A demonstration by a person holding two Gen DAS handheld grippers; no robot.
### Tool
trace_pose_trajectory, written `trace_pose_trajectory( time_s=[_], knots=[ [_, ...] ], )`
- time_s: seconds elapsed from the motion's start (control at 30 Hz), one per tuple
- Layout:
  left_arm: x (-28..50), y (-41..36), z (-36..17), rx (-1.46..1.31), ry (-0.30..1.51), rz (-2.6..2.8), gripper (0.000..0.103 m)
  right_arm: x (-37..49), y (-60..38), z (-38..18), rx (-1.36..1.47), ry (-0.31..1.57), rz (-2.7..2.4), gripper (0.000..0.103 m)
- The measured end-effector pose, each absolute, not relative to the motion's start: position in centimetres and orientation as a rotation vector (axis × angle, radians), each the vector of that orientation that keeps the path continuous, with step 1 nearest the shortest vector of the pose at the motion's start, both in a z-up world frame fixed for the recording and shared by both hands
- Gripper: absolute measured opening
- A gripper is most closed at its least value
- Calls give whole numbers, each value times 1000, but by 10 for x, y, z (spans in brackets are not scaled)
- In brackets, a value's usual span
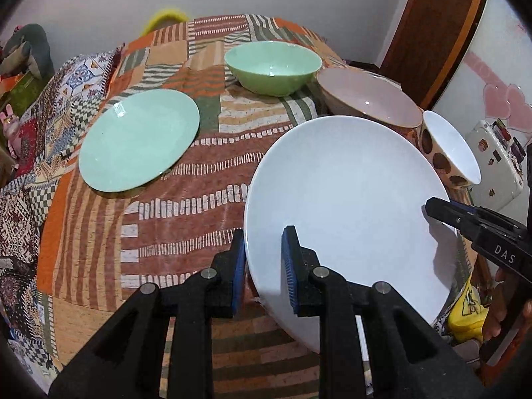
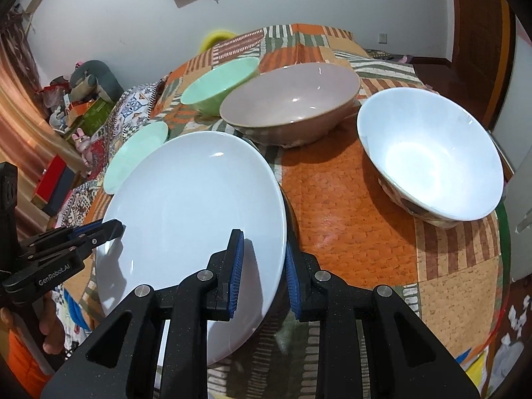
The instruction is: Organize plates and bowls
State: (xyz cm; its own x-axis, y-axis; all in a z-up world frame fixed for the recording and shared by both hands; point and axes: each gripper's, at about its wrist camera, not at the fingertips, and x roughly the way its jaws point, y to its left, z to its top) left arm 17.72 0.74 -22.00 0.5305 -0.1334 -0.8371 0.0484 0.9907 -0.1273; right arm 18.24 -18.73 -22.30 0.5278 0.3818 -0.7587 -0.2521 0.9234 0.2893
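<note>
A: Where's the plate?

B: The large round white ceramic plate [image 1: 349,206] is between my two grippers, over the near part of the table with the patchwork orange-and-brown striped cloth [image 1: 186,199]. My left gripper [image 1: 262,259] is pinched down on its near-left rim, blue pads either side of the edge, jaws only slightly apart. My right gripper [image 2: 264,259] clamps the opposite rim the same way.

A: Which way does it sit?

B: Tilted, face up. In the left view the left rim rides high and the plate slopes down toward the right. It's round, so no true long axis; the line between my two grips runs left to right across the table.

A: What's around it?

B: To the left, well apart, a flat mint-green round plate [image 1: 139,139] lies on the cloth. Beyond, a mint-green ceramic bowl [image 1: 272,66] stands upright. Just beside it to the right, a wide pinkish-beige bowl [image 2: 289,103], upright, close behind the white plate's far rim. Right of that, a white bowl with brown spots outside [image 2: 429,153], upright, near the table's right edge.

A: Anything in the way?

B: The beige bowl sits nearest the far rim; whether they touch, I cannot tell. The orange stretch of cloth between the plate and the spotted bowl is bare.
</note>
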Motion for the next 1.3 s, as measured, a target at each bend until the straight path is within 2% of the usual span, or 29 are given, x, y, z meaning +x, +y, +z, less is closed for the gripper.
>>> trace_pose_trajectory(
  time_s=[0.67,0.83,0.9,0.97,1.3],
  knots=[
    [187,14,-238,-140,1040,-113,26,187,-176,-222,44,940,344,24],
    [183,3,-236,-35,1011,-83,25,187,-175,-221,42,942,347,25],
    [183,0,-237,-20,1007,-78,25,186,-175,-221,35,939,338,28],
    [183,2,-237,-45,1012,-94,25,185,-175,-219,9,934,326,35],
    [173,16,-219,-67,972,-68,25,181,-173,-207,1,917,325,36]
  ],
)
